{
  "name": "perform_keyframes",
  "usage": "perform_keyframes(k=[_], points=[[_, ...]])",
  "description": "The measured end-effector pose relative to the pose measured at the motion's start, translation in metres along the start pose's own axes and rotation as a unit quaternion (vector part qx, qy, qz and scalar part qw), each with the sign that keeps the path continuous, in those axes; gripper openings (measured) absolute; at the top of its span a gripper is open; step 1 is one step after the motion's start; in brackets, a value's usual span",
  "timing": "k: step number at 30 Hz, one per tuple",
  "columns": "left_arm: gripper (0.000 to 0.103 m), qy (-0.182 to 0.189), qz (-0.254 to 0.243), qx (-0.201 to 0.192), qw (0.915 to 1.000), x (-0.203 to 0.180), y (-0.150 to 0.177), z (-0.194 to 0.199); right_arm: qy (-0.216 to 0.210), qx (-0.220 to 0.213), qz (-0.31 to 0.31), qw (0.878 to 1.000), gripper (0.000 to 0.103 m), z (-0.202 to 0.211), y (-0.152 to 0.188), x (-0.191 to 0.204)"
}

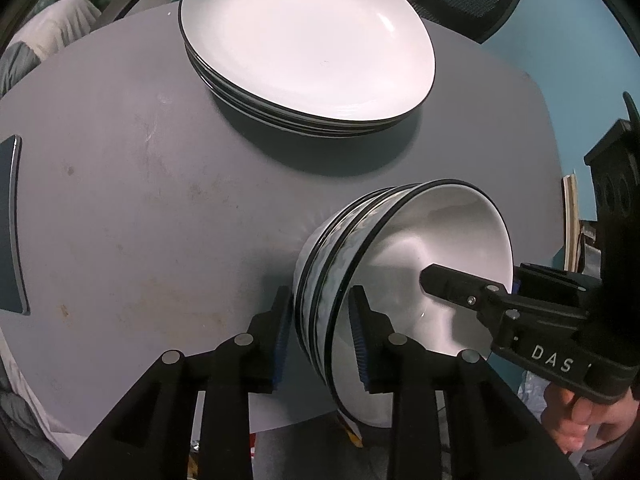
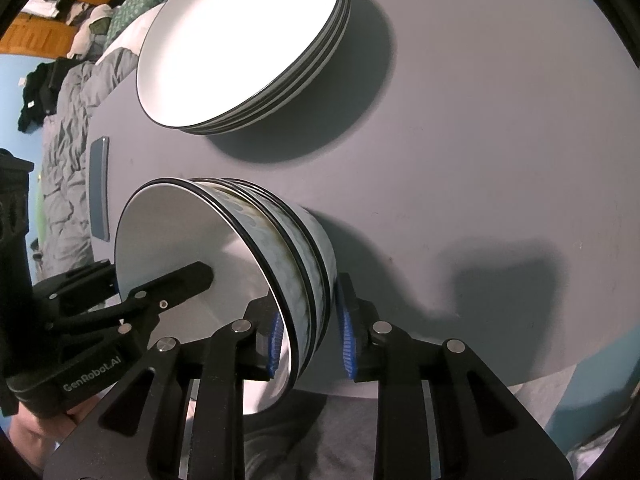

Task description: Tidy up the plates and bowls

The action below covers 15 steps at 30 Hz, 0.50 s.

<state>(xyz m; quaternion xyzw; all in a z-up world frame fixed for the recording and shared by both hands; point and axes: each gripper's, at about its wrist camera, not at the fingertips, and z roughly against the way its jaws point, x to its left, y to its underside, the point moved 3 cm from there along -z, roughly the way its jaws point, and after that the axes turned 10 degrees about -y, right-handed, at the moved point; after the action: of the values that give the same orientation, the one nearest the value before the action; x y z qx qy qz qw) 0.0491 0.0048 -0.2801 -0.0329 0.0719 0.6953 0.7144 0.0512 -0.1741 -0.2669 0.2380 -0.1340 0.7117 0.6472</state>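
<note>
Both grippers straddle the rims of the nested bowls [image 1: 400,276] near the table's [image 1: 120,208] near edge: the left gripper [image 1: 320,340] and right gripper [image 2: 308,340] each have ribbed blue pads narrowly parted either side of the glossy, black-edged walls, seemingly not pressing. The bowls are white inside, mottled outside. Toward the far edge sits a stack of smooth white plates [image 1: 304,48].

Two close downward views, sharing bowls [image 1: 400,264]

Bare grey table [image 1: 132,208] wide open on one side, plate stack [image 1: 304,44] blocking the far middle, nested bowls [image 1: 400,264] crowding the near edge, phone [image 1: 12,224] at the rim
</note>
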Motion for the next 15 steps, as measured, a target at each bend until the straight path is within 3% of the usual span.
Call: perform_keyframes(k=[15], points=[[0.032,-0.025,0.021,0.003,0.9995,-0.0098,0.0046,0.0003,0.001,0.011,0.001,1.0,0.022,-0.0035,-0.0011,0.0055]])
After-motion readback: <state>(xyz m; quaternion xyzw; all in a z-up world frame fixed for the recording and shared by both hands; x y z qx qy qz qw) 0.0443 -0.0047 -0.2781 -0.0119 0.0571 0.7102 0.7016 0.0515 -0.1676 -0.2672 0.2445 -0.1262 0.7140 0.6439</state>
